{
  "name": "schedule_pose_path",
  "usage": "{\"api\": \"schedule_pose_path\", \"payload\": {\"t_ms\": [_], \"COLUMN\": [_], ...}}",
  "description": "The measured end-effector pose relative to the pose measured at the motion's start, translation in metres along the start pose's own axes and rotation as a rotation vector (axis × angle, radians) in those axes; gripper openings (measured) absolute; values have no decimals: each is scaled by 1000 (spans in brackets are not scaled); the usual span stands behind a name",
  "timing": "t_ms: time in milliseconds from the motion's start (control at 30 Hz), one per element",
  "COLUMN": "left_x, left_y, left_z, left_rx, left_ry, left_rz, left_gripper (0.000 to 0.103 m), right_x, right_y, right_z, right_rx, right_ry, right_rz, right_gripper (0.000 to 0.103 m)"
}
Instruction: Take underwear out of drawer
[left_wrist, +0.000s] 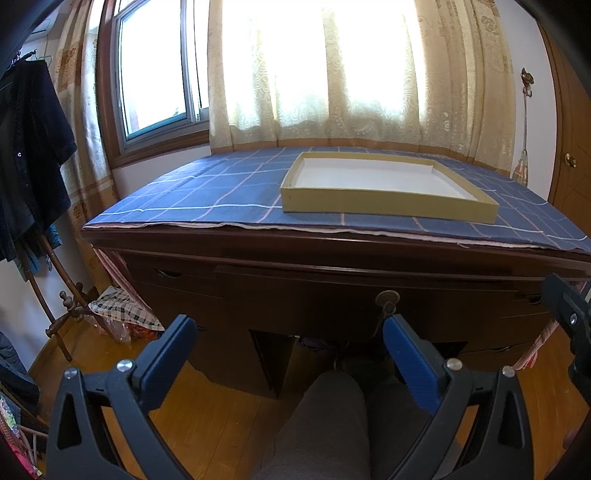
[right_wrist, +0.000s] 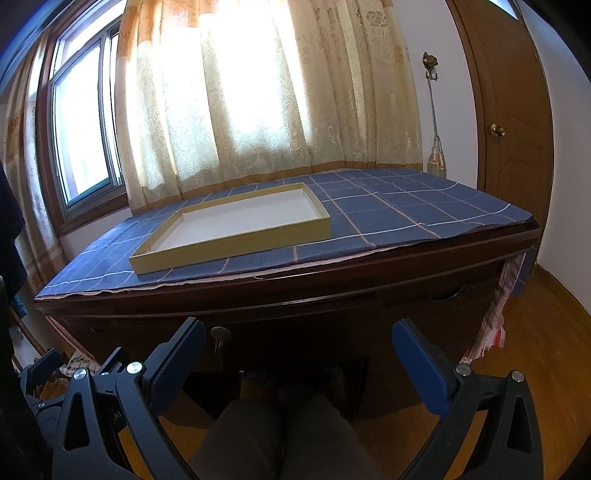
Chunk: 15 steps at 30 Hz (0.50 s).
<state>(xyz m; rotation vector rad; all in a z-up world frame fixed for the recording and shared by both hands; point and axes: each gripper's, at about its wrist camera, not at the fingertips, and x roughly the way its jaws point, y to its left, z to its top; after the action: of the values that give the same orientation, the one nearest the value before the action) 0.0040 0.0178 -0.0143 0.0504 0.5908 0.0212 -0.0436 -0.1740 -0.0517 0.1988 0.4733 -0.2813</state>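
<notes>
A dark wooden desk stands before me, its middle drawer (left_wrist: 314, 291) (right_wrist: 295, 332) closed, with a round lock and a key (left_wrist: 387, 301) (right_wrist: 220, 338) hanging from it. No underwear shows in either view. My left gripper (left_wrist: 290, 328) is open, held in front of the drawer and below the desk edge, with nothing between its blue pads. My right gripper (right_wrist: 299, 332) is open too, level with the drawer front and holding nothing. In the left wrist view the right gripper's black body (left_wrist: 570, 317) shows at the right edge.
A shallow yellow cardboard tray (left_wrist: 384, 206) (right_wrist: 229, 247) with a white floor lies on the blue checked cloth (left_wrist: 207, 192) (right_wrist: 406, 210). Side drawers (left_wrist: 170, 275) (right_wrist: 443, 295) flank the middle one. A person's knee (left_wrist: 328, 424) (right_wrist: 280, 435) is below. A coat rack (left_wrist: 51, 266) stands left.
</notes>
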Motion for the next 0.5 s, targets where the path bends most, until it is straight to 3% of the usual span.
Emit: {"api": "schedule_pose_path", "payload": {"t_ms": [500], "left_x": [6], "left_y": [7], "left_z": [-1], "left_rx": [-16], "left_ry": [-22], "left_rz": [16], "left_gripper": [103], "right_x": [0], "right_y": [-10], "right_z": [2], "right_rx": [23], "right_ry": [-33], "right_rz": [-11], "right_gripper": [102]}}
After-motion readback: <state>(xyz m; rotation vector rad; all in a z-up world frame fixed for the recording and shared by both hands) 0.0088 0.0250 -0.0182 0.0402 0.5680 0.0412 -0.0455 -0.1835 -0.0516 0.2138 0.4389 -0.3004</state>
